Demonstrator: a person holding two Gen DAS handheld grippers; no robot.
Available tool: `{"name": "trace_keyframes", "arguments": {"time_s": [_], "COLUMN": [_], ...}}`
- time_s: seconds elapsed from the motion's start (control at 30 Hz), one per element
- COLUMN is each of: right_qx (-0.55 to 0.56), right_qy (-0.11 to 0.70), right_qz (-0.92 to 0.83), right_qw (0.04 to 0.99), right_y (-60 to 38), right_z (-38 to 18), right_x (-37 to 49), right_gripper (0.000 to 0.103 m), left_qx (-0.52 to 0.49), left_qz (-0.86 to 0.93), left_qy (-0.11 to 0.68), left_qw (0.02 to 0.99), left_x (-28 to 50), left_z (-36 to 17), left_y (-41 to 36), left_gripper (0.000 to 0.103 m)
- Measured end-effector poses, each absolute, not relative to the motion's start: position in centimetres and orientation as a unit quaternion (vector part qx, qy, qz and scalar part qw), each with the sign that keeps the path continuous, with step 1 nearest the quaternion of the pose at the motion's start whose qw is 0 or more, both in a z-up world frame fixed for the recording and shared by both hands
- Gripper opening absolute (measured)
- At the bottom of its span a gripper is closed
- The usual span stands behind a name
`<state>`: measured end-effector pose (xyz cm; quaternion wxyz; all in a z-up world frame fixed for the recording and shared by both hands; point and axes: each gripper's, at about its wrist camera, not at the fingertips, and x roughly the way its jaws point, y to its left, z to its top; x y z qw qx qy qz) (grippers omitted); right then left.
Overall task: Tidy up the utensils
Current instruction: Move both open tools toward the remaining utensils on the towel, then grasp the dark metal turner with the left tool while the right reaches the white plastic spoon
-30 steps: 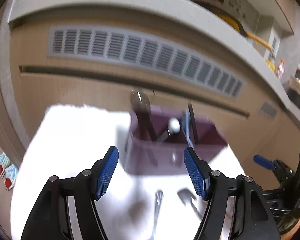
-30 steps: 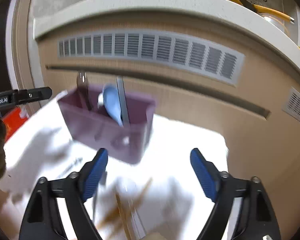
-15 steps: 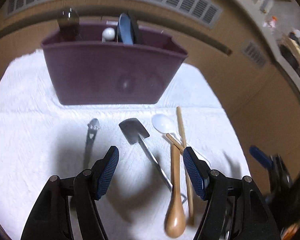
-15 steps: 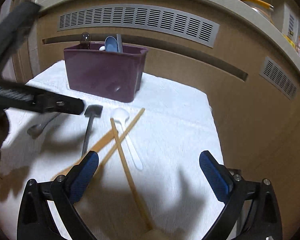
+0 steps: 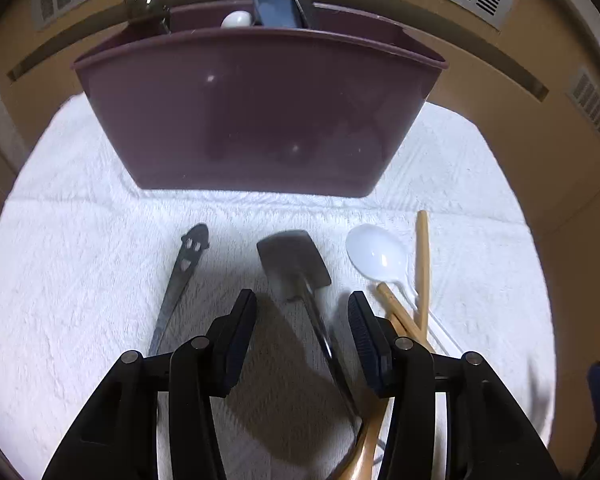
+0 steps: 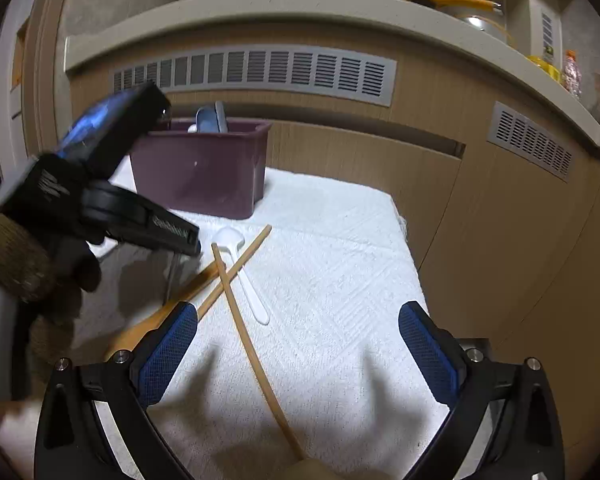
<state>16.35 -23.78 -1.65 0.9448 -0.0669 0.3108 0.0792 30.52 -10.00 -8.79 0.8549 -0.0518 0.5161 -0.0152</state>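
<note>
Black spatula (image 5: pixel 296 264) lies between your left claw's (image 5: pixel 302 310) closing jaws, untouched; your right claw (image 6: pixel 298 334) gapes wide over crossed chopsticks (image 6: pixel 236 276).

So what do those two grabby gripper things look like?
Each gripper, left gripper and right gripper, is black plastic with silver screws and blue textured pads. The hand holding the left one wears a brown knitted glove.
</note>
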Motion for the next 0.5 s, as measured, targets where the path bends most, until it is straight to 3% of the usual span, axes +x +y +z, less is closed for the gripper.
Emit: {"name": "trace_keyframes", "arguments": {"time_s": [0.2, 0.3, 0.5], "right_qx": [-0.045, -0.040, -0.044], "right_qy": [0.304, 0.303, 0.325], "right_qz": [0.086, 0.086, 0.093], "right_qw": [0.948, 0.948, 0.940], "right_y": [-24.6, -24.8, -24.4], "right_z": [-1.5, -1.5, -1.9], "right_x": [16.1, 16.1, 17.0], "right_gripper": [0.099, 0.099, 0.099], "left_qx": [-0.020, -0.015, -0.011], "left_qz": [0.006, -0.007, -0.041], "left_qy": [0.502, 0.482, 0.418], "left_qw": [0.865, 0.876, 0.907], "left_x": [31.7, 31.2, 27.3], "left_z": [-9.0, -9.2, -8.2], "left_y": [-11.5, -11.7, -9.9], "left_gripper": [0.048, 0.036, 0.035]}}
